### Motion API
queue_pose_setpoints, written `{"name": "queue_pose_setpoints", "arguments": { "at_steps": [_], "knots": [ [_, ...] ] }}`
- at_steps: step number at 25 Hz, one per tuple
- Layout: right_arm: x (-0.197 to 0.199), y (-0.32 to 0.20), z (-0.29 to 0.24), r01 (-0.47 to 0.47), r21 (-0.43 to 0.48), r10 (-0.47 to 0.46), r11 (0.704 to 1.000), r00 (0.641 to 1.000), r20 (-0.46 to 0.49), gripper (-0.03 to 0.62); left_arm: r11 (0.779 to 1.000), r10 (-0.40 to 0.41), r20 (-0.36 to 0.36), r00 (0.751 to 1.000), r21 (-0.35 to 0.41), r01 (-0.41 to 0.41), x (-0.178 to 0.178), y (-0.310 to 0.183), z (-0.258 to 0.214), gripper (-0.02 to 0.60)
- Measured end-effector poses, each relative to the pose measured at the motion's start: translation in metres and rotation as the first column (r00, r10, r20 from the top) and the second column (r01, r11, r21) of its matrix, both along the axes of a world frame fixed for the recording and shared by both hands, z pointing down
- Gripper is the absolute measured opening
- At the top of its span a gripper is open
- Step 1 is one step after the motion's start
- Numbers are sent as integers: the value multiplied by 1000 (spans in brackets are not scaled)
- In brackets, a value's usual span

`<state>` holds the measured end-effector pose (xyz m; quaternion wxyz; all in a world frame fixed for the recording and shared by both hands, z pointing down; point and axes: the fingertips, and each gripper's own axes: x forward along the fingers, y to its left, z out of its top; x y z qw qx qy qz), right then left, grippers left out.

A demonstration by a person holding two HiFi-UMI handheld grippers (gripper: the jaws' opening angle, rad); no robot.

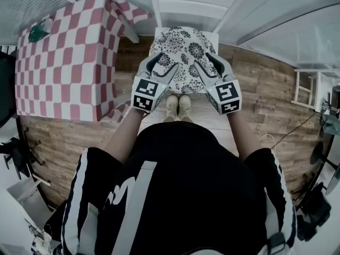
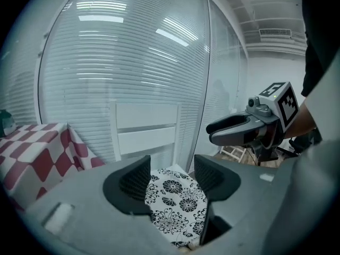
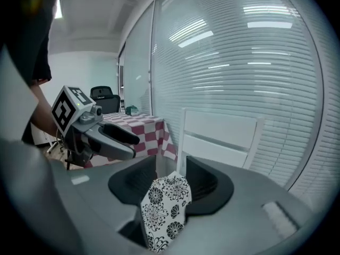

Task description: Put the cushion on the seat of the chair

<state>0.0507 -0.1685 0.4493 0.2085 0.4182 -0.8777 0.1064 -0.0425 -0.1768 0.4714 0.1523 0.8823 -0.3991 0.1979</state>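
Observation:
The black-and-white flowered cushion (image 1: pixel 183 57) lies flat on the seat of the white chair (image 1: pixel 191 4), right in front of the person's shoes. Both grippers hover above it and touch nothing. The left gripper (image 1: pixel 162 67) is over the cushion's left half and the right gripper (image 1: pixel 208 67) over its right half. In the left gripper view the jaws (image 2: pixel 170 170) stand apart, and the cushion (image 2: pixel 175 206) shows through the gap below them. The right gripper view shows the same, with the jaws (image 3: pixel 167 170) parted and the cushion (image 3: pixel 162 211) beneath.
A table under a red-and-white checked cloth (image 1: pixel 64 57) stands left of the chair, its corner close to the seat, with a small green thing (image 1: pixel 40 32) on it. Glass walls with blinds (image 2: pixel 122 62) run behind the chair. A white stool (image 1: pixel 308 86) stands at the right.

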Motion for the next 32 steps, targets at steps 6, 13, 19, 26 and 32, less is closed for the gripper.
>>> {"name": "queue_pose_setpoints", "arguments": {
  "at_steps": [6, 13, 19, 26, 32],
  "knots": [
    [1, -7, -36, -17, 77, 14, 997, 999, 40, 160, 997, 32, -29, 999, 74, -30, 9, -2, -36, 262],
    [1, -7, -64, -28, 115, 18, 993, 996, 92, 147, 990, 14, -82, 997, 140, -3, 12, -6, -72, 227],
    [0, -7, -90, -39, 143, 18, 989, 989, 149, 94, 984, 0, -128, 992, 179, 23, 11, -9, -98, 184],
    [-3, -11, -116, -54, 184, 18, 981, 982, 189, 36, 969, 16, -136, 991, 246, 18, 15, -8, -128, 146],
    [-3, -10, -140, -56, 236, 10, 970, 982, 191, 14, 957, 24, -163, 986, 288, 24, 20, -11, -150, 108]
  ]
}}
